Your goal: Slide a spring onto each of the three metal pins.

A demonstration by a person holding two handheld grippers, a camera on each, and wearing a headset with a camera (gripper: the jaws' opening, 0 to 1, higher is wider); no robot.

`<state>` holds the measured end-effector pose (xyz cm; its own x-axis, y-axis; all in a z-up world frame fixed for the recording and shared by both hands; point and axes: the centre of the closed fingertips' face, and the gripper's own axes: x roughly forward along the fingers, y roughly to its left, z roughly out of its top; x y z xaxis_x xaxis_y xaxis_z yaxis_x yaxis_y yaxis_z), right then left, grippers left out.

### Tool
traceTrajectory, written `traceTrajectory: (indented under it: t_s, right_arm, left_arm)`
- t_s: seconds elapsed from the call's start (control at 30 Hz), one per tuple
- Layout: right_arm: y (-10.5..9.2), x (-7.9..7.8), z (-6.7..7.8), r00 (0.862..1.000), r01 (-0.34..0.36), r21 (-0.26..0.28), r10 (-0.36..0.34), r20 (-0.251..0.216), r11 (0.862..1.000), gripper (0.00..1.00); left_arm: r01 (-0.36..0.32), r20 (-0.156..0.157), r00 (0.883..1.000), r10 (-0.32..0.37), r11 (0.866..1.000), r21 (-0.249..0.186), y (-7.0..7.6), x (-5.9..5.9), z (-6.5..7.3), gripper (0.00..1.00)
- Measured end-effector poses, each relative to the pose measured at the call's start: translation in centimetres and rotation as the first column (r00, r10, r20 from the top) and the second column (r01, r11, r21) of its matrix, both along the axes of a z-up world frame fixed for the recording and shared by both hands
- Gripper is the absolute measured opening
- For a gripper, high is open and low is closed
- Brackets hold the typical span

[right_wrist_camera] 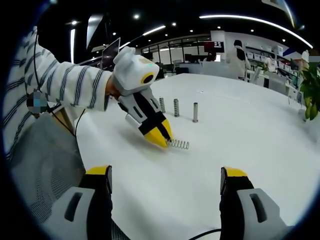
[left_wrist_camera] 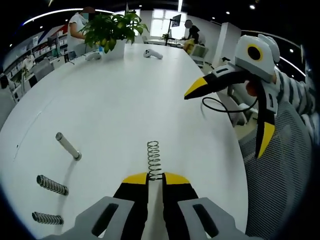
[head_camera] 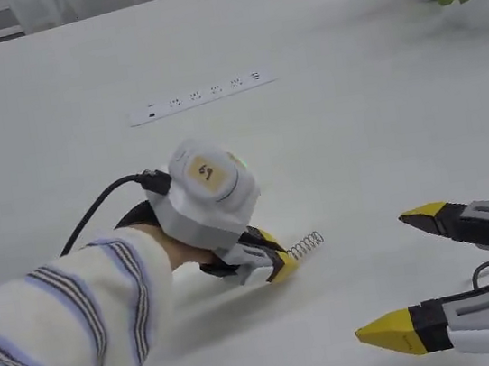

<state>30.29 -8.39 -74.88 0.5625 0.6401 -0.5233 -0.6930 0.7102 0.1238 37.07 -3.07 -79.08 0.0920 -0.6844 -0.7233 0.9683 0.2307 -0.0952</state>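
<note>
- the left tool point(left_wrist_camera: 155, 176) is closed on one end of the spring point(left_wrist_camera: 154, 159), which juts out past the yellow tips, low over the bench point(head_camera: 353, 113). only the end coils are pinched, so a knock against the bench could swing the spring sideways or pop it free to roll off.
- the right tool point(right_wrist_camera: 166, 175) is spread wide with nothing in it, near the spring but apart from it. if it closes on the free end too hard, it could squash or bend the coils.
- one loaded pin point(right_wrist_camera: 161, 105) and a second loaded pin point(right_wrist_camera: 176, 107) each wear a spring. the bare pin point(right_wrist_camera: 195, 112) stands upright just beside them, well apart from the held spring.
- the spring sticks out level, while the bare pin points up. unless the left tool tips the open end downward, the coil mouth will likely catch the pin's top and buckle.
- the pins stand close together, so a wide approach may bump a loaded neighbour.
</note>
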Motion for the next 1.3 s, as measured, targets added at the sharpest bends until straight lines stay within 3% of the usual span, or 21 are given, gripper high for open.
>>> traceTrajectory:
  t_s: [0.1,0.17,0.23,0.37,0.7,0.9,0.97,1.13,1.3]
  right_arm:
    - [0.2,0.0,0.1,1.000,-0.014,-0.004,0.014,0.001,1.000,0.88]
    - [0.3,0.0,0.1,1.000,-0.022,-0.004,0.022,0.003,1.000,0.88]
    - [0.4,0.0,0.1,1.000,-0.029,-0.008,0.029,0.002,1.000,0.88]
    - [0.7,0.1,0.1,0.999,-0.045,-0.017,0.045,-0.001,0.999,0.87]
    - [1.2,0.3,0.9,0.996,-0.084,-0.033,0.085,0.010,0.996,0.86]
    - [1.3,0.2,0.7,0.994,-0.106,-0.042,0.107,0.003,0.993,0.84]
    - [1.4,0.2,0.7,0.993,-0.115,-0.043,0.115,0.001,0.992,0.84]
    - [1.7,0.1,0.4,0.987,-0.161,-0.062,0.161,-0.014,0.985,0.82]
    - [2.5,0.0,0.8,0.975,-0.222,-0.059,0.221,-0.011,0.973,0.76]
  left_arm:
    - [-0.002,0.001,1.000,0.002,1.000,0.002,1.0,0.0,0.5,0.02]
    - [-0.004,-0.014,1.000,0.004,1.000,-0.009,1.6,-0.2,1.0,0.02]
    - [0.001,0.014,1.000,-0.001,1.000,-0.014,2.0,-0.3,1.7,0.02]
    - [0.022,0.036,0.999,-0.022,1.000,0.002,3.0,-0.9,2.2,0.01]
    - [0.034,0.040,0.999,-0.036,0.999,0.037,6.2,-3.2,2.3,0.02]
    - [0.032,0.032,0.999,-0.033,0.998,0.049,7.9,-4.0,2.4,0.02]
    - [0.040,0.051,0.998,-0.043,0.997,0.061,8.5,-4.1,2.6,0.02]
    - [0.039,0.065,0.997,-0.043,0.997,0.064,9.6,-4.4,3.3,0.02]
    - [0.019,0.043,0.999,-0.022,0.997,0.070,10.4,-5.0,2.8,0.02]
